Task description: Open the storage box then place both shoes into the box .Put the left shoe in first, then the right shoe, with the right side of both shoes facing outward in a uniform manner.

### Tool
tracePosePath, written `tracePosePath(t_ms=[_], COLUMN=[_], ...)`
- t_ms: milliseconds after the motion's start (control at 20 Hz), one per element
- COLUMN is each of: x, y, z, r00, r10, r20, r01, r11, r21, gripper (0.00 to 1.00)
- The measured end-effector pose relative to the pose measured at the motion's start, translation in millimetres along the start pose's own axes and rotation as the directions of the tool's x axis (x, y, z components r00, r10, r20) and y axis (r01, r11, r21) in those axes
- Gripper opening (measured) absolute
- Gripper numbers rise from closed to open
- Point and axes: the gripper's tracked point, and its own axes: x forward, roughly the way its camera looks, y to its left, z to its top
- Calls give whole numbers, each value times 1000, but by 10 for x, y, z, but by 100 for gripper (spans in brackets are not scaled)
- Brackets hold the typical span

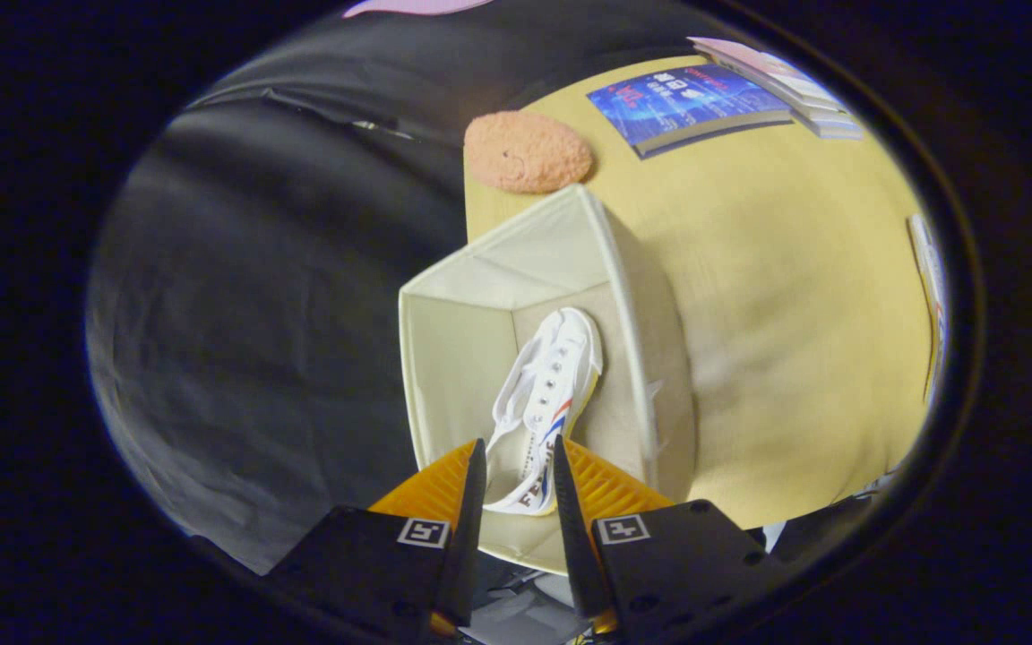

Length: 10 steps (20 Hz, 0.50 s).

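A white canvas shoe (552,376) with red and blue stripes on its side lies lengthwise inside the open cream fabric storage box (625,296), toe pointing away from me. Its heel end sits between the fingers of my gripper (519,446), and both fingers press on it from either side. The gripper hovers over the near end of the box. The box stands at the left edge of a yellow table (794,313), and its inner walls and part of its floor show beside the shoe.
Beyond the box lies an orange fluffy pad (527,150). A blue book (686,103) and a stack of pale books (785,85) rest at the table's far side. Black cloth (283,296) hangs left of the table. A thin flat item (928,269) lies at the table's right edge.
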Motion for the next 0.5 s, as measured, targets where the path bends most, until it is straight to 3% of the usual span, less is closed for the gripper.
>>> tracePosePath(t_ms=[200, 500], x=[-411, -872], y=[-288, -1313], z=[427, 1002], r00=[997, 981], r10=[23, -63], r20=[77, 183], r01=[-27, 42], r11=[998, 992], r21=[55, 116], gripper=[45, 45])
